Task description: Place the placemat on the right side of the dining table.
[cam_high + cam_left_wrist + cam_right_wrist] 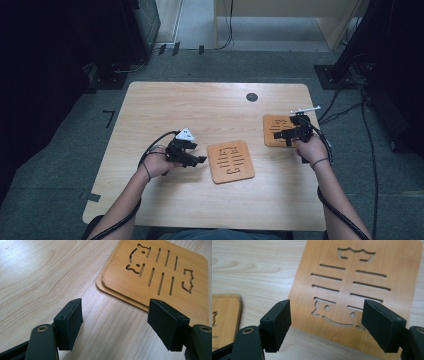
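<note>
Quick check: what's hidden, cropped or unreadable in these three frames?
- Right board, high view: near right part covered by the right gripper and hand.
- Same board, right gripper view: near edge behind the jaws; far right corner cut by the frame.
- Middle stack, left gripper view: two boards show at the edge; lower one mostly covered; right side cropped.
- Dark round spot, high view: too small to identify.
- Left gripper, high view: opening unclear.

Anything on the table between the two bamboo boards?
No. In the high view, bare tabletop separates the centre board from the right board.
</note>
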The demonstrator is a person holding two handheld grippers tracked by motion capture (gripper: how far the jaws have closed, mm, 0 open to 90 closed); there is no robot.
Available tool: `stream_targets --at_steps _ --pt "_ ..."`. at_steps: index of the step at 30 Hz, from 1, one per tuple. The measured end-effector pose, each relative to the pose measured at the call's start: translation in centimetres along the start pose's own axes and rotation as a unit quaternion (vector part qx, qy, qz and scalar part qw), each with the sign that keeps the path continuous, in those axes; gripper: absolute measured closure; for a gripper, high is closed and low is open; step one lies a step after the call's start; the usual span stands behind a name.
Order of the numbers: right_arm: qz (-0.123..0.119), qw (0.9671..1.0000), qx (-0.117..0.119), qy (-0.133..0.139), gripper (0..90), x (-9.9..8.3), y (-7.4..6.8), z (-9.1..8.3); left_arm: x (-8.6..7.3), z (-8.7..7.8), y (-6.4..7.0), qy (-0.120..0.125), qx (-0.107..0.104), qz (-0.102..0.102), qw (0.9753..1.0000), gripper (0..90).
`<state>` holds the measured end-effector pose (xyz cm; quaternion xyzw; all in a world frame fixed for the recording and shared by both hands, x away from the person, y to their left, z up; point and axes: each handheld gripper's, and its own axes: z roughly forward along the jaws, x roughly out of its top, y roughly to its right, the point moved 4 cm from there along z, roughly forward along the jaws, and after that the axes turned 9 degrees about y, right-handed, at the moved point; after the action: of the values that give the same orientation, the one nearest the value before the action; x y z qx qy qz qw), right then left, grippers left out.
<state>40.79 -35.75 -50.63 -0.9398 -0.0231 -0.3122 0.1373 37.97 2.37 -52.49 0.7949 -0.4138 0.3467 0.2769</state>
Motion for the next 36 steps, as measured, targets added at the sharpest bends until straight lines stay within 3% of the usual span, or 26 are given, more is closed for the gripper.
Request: stream_targets --at_steps 13,36 --pt "-0.031 0.9994 0.012 0.002 23.3 -1.4 -1.5 -0.5 0.0 0.1 0.0 0.001 0.000 0.001 1.0000 27.4" --pt "-0.089 0.9950 0.046 0.002 22.9 -3.5 -5.9 -0.4 0.0 0.3 -0.1 -0.002 0.002 0.004 1.0000 27.3"
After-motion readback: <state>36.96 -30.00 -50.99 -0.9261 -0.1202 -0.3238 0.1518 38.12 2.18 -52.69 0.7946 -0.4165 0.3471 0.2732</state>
